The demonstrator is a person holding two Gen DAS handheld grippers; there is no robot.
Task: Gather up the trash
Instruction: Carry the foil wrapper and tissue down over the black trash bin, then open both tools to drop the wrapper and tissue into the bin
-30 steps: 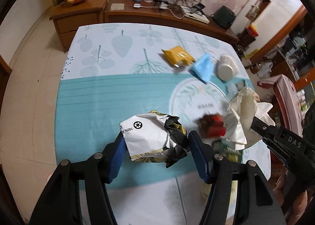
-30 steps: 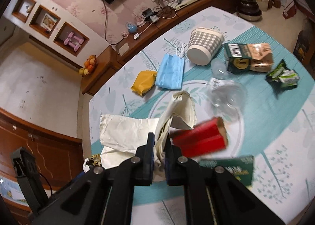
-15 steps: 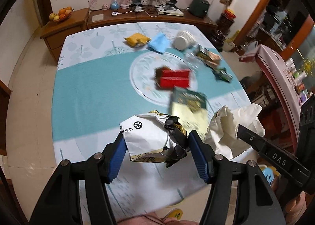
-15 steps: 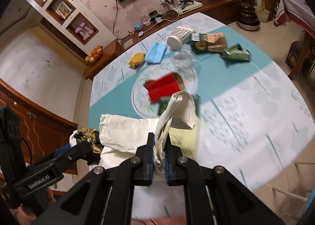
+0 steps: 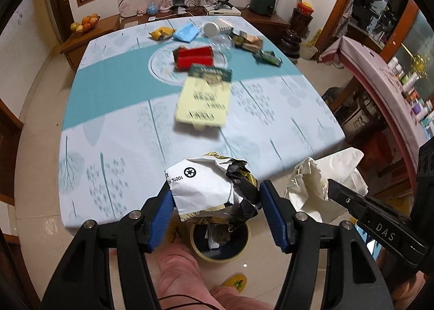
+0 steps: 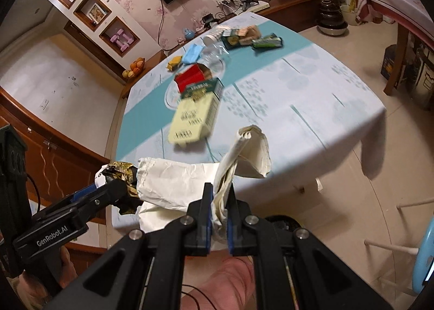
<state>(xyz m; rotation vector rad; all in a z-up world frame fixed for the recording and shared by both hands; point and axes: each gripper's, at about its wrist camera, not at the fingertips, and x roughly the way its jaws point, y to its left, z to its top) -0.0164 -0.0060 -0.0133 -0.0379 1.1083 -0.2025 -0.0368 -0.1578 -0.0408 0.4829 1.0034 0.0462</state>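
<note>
My left gripper (image 5: 217, 201) is shut on a crumpled white, black and gold snack wrapper (image 5: 206, 187), gripped between its blue pads. It hangs past the table's near edge, above a yellow-rimmed trash bin (image 5: 214, 259) on the floor. Just to the right, my right gripper (image 5: 329, 183) is shut on a crumpled cream paper bag (image 5: 312, 182). In the right wrist view the right gripper (image 6: 219, 215) pinches a fold of the paper bag (image 6: 173, 182). There the left gripper (image 6: 114, 185) holds the wrapper (image 6: 122, 171) at the left.
On the table (image 5: 108, 92) lie a yellow-green box (image 5: 203, 101), a red box (image 5: 194, 57), a blue mask (image 5: 185, 33), a yellow wrapper (image 5: 161, 33), a paper cup (image 5: 218, 27) and green packets (image 5: 267, 57). A person's leg (image 5: 184, 277) is beside the bin. A blue stool (image 6: 423, 255) stands right.
Both grippers have drawn back from over the table to beyond its near edge, each keeping its load. The bin and the person's leg have come into view below.
</note>
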